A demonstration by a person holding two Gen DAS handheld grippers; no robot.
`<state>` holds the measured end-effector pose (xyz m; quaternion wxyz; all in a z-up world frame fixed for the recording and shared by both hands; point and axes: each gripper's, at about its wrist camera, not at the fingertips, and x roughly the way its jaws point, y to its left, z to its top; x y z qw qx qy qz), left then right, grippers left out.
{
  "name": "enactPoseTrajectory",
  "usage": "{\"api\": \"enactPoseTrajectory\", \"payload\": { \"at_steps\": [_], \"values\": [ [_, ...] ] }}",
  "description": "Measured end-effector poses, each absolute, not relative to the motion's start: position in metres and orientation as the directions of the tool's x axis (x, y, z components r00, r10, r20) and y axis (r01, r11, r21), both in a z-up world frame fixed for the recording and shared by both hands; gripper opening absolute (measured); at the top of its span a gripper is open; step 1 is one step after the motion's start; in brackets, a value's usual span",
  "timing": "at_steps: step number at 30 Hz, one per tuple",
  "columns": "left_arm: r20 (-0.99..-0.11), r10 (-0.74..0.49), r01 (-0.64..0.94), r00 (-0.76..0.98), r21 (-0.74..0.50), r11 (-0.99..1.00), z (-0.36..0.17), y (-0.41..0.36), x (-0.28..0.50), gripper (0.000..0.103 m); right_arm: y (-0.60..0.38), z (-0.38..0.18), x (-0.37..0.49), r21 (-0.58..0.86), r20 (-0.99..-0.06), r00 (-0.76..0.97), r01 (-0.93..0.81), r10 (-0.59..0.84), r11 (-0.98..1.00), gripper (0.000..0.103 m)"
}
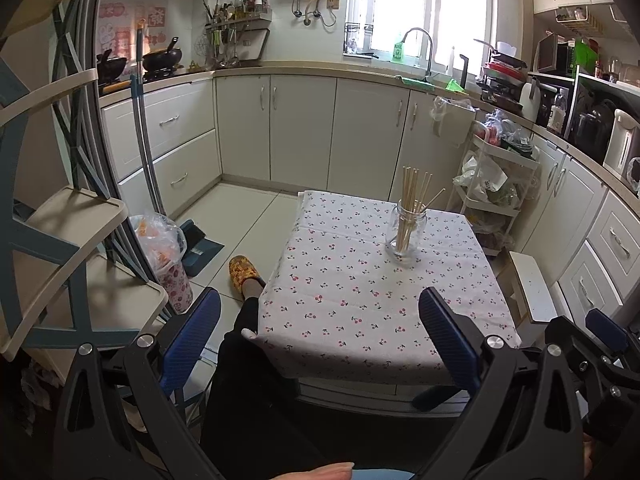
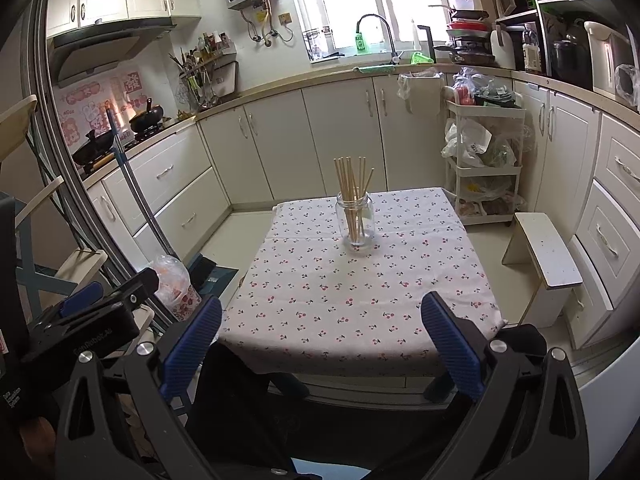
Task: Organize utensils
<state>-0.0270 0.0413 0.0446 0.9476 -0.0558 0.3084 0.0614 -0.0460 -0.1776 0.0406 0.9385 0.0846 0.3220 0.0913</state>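
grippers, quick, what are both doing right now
Left gripper: jaws open, holding nothing.
Right gripper: jaws open, holding nothing.

Little text was legible: "GenRobot.AI" stood in pale letters on the black body of the left gripper (image 2: pixel 86 312), seen at 8 o'clock in the right wrist view, and small white print on a black part at the far left edge below it was too small to read. The green bottle (image 1: pixel 397 51) by the sink at 1 o'clock in the left wrist view carried "AXE", and the pink wall stickers (image 2: pixel 96 104) behind the stove at 10 o'clock showed "Nice" plus a Chinese character I could not read.
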Motion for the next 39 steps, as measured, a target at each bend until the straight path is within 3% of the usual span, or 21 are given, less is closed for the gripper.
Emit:
{"api": "enactPoseTrajectory", "payload": {
  "at_steps": [39],
  "values": [
    [-0.593,0.078,-0.149,0.801,-0.071,0.986,0.0438,0.0375,-0.0295,0.095,-0.1735,0.0369,-0.0512,0.225,-0.582,0.779,-0.121,0.233,0.967,0.096]
  ]
}}
